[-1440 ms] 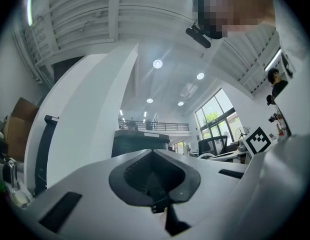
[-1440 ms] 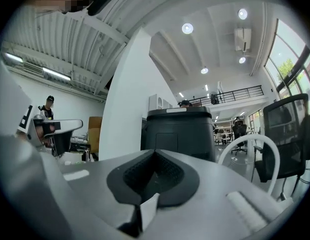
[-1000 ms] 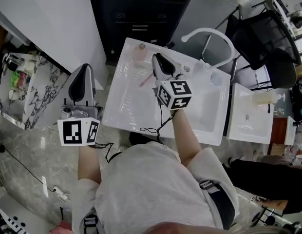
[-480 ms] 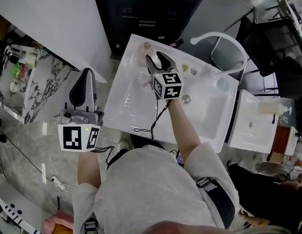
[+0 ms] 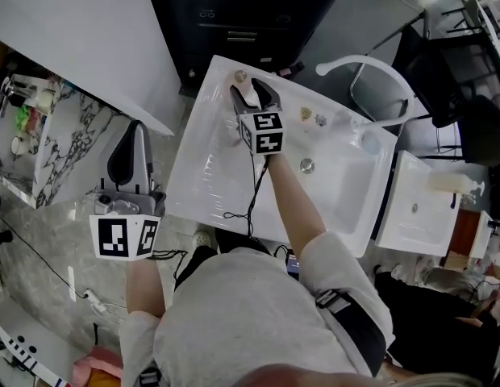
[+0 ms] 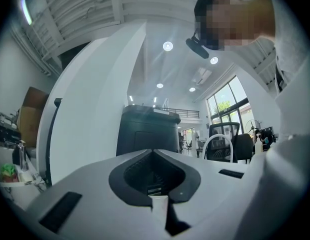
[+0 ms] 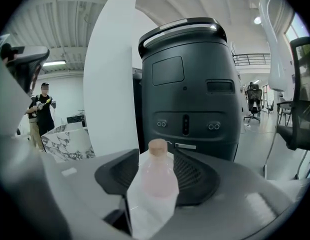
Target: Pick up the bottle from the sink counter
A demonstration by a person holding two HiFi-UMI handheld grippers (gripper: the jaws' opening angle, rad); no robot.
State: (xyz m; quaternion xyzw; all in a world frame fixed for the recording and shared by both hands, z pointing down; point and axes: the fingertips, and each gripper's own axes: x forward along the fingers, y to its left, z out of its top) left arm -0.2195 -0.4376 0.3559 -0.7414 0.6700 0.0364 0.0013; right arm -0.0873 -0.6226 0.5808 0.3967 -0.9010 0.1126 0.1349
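Observation:
A pale pink bottle (image 5: 240, 77) with a tan cap stands at the far left corner of the white sink counter (image 5: 203, 185). My right gripper (image 5: 248, 93) reaches over the counter to it. In the right gripper view the bottle (image 7: 157, 176) stands upright between the jaws of my right gripper (image 7: 157, 186). Those jaws have just been opening and stand wide, one on each side of the bottle, with no pad seen pressing on it. My left gripper (image 5: 135, 129) hangs left of the counter, off the sink, and looks shut with nothing held; its jaws (image 6: 155, 184) point level at the room.
A white curved faucet (image 5: 371, 64) rises at the counter's far right. The drain (image 5: 307, 165) lies in the basin, with small fittings (image 5: 306, 113) on the back ledge. A tall dark machine (image 5: 242, 14) stands behind. A marble shelf (image 5: 48, 147) is at left, a second basin (image 5: 415, 204) at right.
My right gripper has moved forward and down over the counter to the bottle and its jaws have spread apart around it. The left gripper has sunk slightly.

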